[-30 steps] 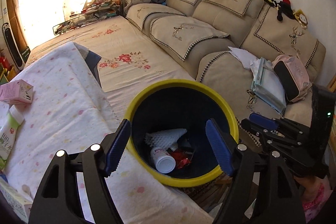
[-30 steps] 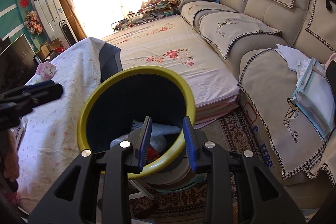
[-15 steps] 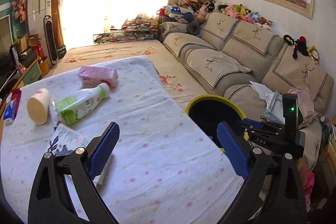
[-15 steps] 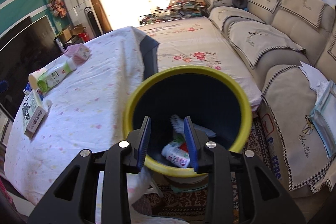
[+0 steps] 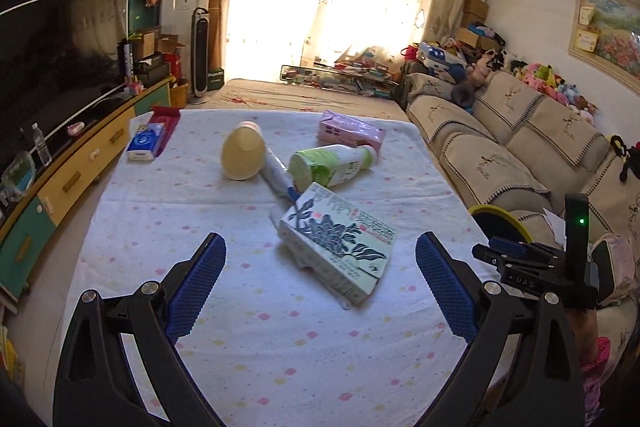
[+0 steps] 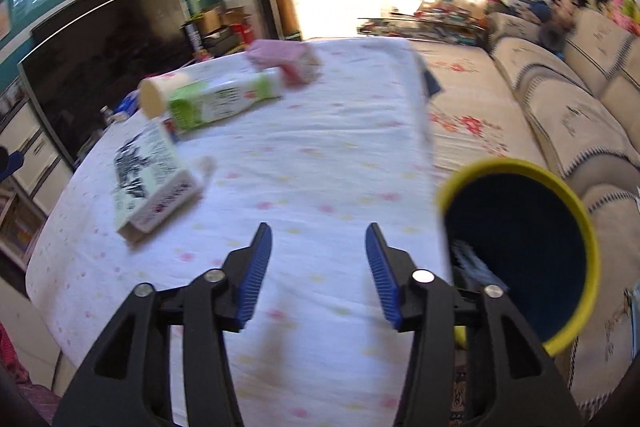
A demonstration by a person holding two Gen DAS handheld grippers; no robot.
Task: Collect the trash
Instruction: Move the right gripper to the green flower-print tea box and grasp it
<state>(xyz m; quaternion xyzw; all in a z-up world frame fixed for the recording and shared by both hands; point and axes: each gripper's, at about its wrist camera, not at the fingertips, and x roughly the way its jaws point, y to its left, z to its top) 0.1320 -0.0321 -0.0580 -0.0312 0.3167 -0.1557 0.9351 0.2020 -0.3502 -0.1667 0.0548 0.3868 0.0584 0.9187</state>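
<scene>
Fingers of the left gripper [image 5: 320, 283] gape empty, the flat box [image 5: 338, 241] just ahead between them, long axis slanting right; the right gripper [image 6: 318, 271], just opening, empty, sits farther off.

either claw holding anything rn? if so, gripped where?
Nothing held. Left claw is wide open above the tablecloth with the printed carton ahead of it, untouched. Right claw has just been opening, nothing between its pads.
</scene>
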